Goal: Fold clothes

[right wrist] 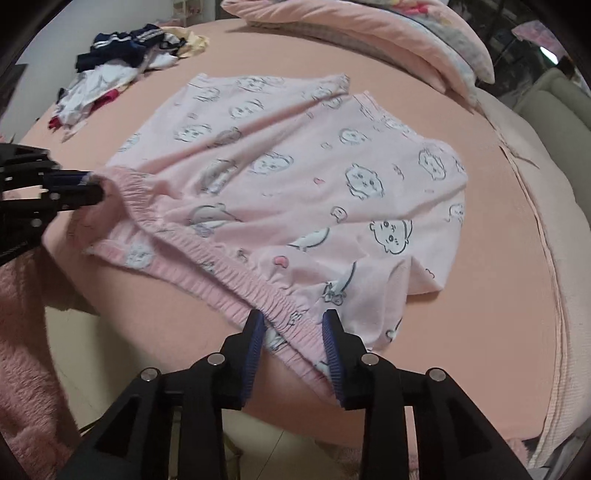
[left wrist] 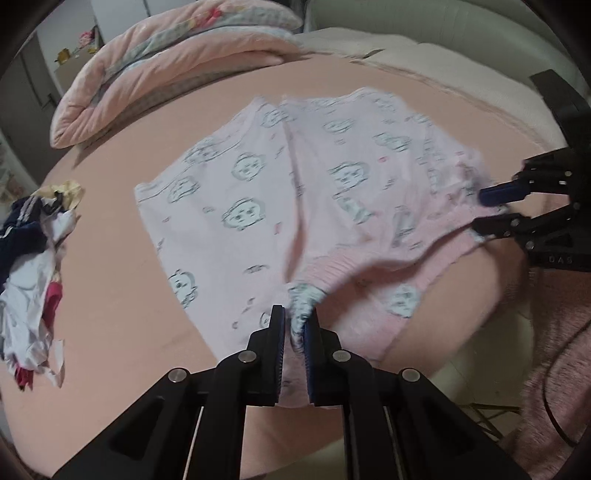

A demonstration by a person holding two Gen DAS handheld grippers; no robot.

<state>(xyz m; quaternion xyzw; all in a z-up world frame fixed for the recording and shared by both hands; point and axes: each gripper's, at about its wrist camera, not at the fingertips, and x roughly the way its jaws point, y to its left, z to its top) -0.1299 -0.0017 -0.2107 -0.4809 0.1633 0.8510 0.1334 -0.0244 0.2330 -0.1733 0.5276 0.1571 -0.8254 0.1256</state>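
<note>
Pink pyjama bottoms (left wrist: 332,177) printed with cartoon faces lie spread on the pink bed sheet (left wrist: 110,277), their elastic waistband (right wrist: 207,258) towards me. My left gripper (left wrist: 295,317) is shut on a bunched bit of the waistband at its left end; from the right wrist view the left gripper (right wrist: 88,188) pinches that corner slightly off the sheet. My right gripper (right wrist: 294,321) is open, its blue pads (right wrist: 255,354) straddling the waistband at the other end. In the left wrist view the right gripper (left wrist: 487,210) has cloth between its parted fingers.
A pile of mixed clothes (right wrist: 122,62) lies on the far side of the bed. A folded pink quilt (right wrist: 388,40) sits along the back edge. Pink fluffy fabric (right wrist: 22,350) hangs near the bed's front edge. A beige padded surface (left wrist: 443,22) borders the bed.
</note>
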